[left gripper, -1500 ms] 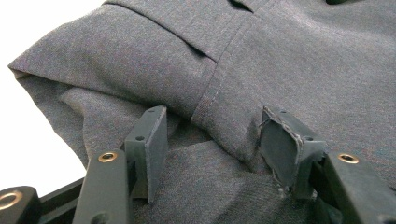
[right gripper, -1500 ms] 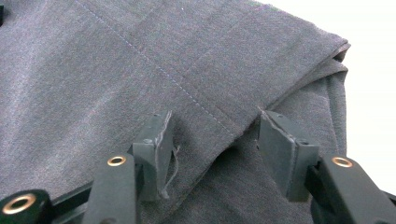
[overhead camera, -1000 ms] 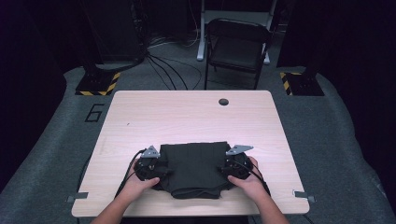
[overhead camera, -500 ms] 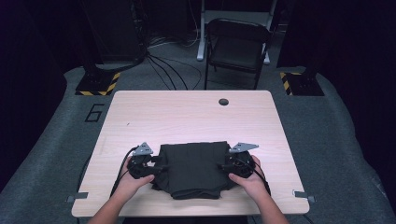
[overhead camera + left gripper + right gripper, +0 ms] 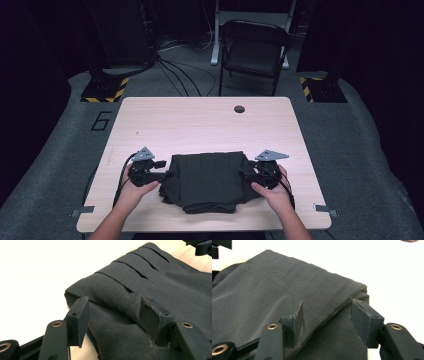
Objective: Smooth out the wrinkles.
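A dark grey folded cloth point(image 5: 210, 180) lies on the near half of the pale wooden table point(image 5: 200, 125). My left gripper point(image 5: 167, 175) sits at the cloth's left edge, and my right gripper point(image 5: 245, 175) at its right edge, each held in one hand. In the left gripper view the jaws point(image 5: 116, 315) stand apart over the cloth's point(image 5: 160, 282) pleated corner, and the pads do not press on it. In the right gripper view the jaws point(image 5: 329, 315) are likewise apart above the cloth's point(image 5: 269, 287) folded corner. Both grippers are open.
A round cable hole point(image 5: 239, 108) marks the table's far side. Beyond the table stand a black folding chair point(image 5: 255, 50), floor cables and two stands with yellow-black striped bases point(image 5: 102, 90). The table's far half is bare wood.
My left gripper has drawn back to the left, off the cloth's left edge, and lifted a little. The right gripper has risen slightly. The cloth stays flat on the table.
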Demonstrator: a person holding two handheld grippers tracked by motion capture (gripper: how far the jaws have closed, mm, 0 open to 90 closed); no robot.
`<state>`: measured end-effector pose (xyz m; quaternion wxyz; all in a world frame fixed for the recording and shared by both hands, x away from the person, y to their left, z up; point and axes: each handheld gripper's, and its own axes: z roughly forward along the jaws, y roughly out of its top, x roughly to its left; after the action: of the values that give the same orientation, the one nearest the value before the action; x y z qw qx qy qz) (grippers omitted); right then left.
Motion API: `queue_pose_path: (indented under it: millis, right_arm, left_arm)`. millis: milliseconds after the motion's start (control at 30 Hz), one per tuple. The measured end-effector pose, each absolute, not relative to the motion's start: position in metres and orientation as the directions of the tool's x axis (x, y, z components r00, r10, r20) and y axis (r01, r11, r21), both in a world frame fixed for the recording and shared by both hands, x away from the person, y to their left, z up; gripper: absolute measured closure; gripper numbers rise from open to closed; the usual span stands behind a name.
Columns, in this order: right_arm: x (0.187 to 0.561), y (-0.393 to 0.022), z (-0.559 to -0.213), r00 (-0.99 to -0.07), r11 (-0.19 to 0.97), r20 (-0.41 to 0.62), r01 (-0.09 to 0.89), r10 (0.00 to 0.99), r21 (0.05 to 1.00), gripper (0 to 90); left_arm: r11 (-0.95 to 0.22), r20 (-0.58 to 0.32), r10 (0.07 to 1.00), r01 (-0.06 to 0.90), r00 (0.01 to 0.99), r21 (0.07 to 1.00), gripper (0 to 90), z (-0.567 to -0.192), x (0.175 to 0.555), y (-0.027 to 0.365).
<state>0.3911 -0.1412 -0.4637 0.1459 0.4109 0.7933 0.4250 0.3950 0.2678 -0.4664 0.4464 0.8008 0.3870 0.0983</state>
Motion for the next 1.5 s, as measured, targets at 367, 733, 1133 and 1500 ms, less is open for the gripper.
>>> queue_pose_path:
  millis: [367,733,1133,1500]
  right_arm:
    - [0.387,-0.156,-0.462,-0.575,0.266,0.116,0.537,0.810,0.800,43.0]
    - [0.377,-0.158,-0.463,-0.571,0.275,0.108,0.543,0.814,0.794,42.8]
    - [0.365,-0.162,-0.470,-0.573,0.305,0.085,0.549,0.815,0.778,42.7]
    - [0.367,-0.157,-0.482,-0.573,0.334,0.073,0.572,0.816,0.749,42.5]
  left_arm:
    - [-0.289,-0.195,0.720,0.544,0.666,0.788,40.3,-0.465,0.395,0.275]
    - [-0.287,-0.194,0.732,0.555,0.653,0.781,40.0,-0.469,0.390,0.289]
    - [-0.297,-0.186,0.751,0.575,0.634,0.762,39.8,-0.478,0.381,0.302]
    - [-0.342,-0.144,0.754,0.570,0.641,0.747,39.4,-0.486,0.391,0.300]
